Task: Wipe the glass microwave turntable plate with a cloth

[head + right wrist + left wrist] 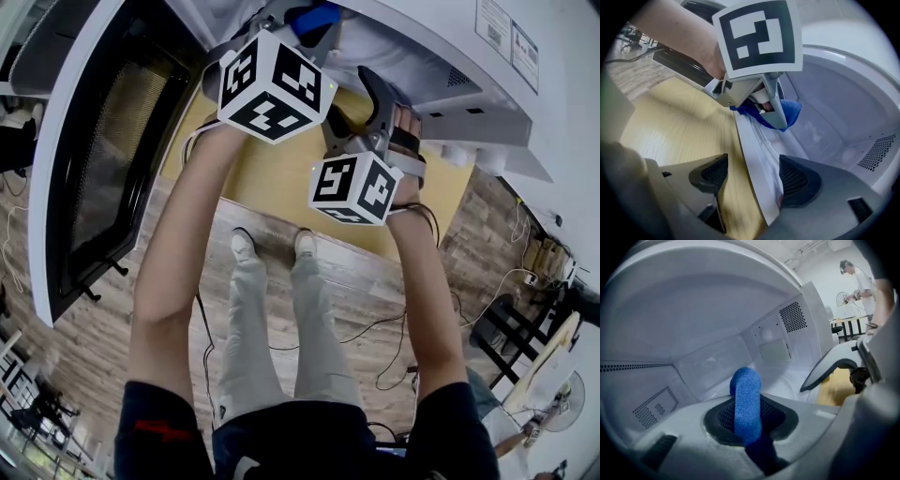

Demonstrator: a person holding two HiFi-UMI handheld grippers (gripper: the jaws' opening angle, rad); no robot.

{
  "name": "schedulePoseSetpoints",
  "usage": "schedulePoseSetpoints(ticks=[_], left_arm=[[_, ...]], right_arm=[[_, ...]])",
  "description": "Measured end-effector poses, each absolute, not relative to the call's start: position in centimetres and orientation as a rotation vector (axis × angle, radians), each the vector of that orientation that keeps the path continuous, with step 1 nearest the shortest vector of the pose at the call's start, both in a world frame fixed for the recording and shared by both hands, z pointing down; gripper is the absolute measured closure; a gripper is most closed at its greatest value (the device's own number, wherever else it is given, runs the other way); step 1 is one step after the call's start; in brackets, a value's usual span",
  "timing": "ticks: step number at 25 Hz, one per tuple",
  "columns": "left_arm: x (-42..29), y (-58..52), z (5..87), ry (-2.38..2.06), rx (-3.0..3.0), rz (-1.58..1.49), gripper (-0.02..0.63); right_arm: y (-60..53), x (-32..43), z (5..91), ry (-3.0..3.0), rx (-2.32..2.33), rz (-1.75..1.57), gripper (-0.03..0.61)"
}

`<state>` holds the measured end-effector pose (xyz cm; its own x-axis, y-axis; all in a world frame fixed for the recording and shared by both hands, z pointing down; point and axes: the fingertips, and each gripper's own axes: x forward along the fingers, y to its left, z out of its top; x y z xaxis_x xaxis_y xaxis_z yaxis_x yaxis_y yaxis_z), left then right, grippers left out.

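My left gripper (747, 416) is shut on a rolled blue cloth (746, 397) and reaches into the white microwave cavity (708, 357). In the right gripper view the same cloth (791, 112) touches a clear, ridged glass surface, the turntable plate (771, 140), just inside the opening. My right gripper (754, 177) is open, its jaws standing wide apart. A pale edge (754, 173) runs between them; I cannot tell whether it is the plate's rim or the cavity's sill. In the head view both marker cubes (274, 86) (361, 187) sit at the microwave's mouth.
The microwave door (84, 159) hangs open at the left. The microwave stands on a yellow wooden table (272, 178). Vent holes (793, 317) and a cover panel (773, 350) line the cavity's back wall. Cables lie on the plank floor (366, 281). A person stands far off (860, 280).
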<state>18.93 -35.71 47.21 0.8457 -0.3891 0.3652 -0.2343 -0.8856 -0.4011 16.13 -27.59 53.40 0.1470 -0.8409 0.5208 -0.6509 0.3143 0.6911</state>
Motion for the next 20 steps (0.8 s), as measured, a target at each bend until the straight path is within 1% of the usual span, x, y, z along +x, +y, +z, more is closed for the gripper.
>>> schedulePoseSetpoints(ticks=[7,13,20], left_arm=[[20.2,-33.6,46.9,0.366,-2.663,-0.629,0.551],[22.5,-29.6,47.1,0.106,-2.632,-0.612,0.55],[22.8,-29.4,47.5,0.073,-2.573,-0.631,0.551]], right_arm=[[-27.6,16.2,53.3,-1.568,1.411,-0.238,0.258],[-27.5,15.8,53.4,-1.569,1.385,-0.252,0.259],[-27.5,15.6,53.4,-1.578,1.386,-0.256,0.258]])
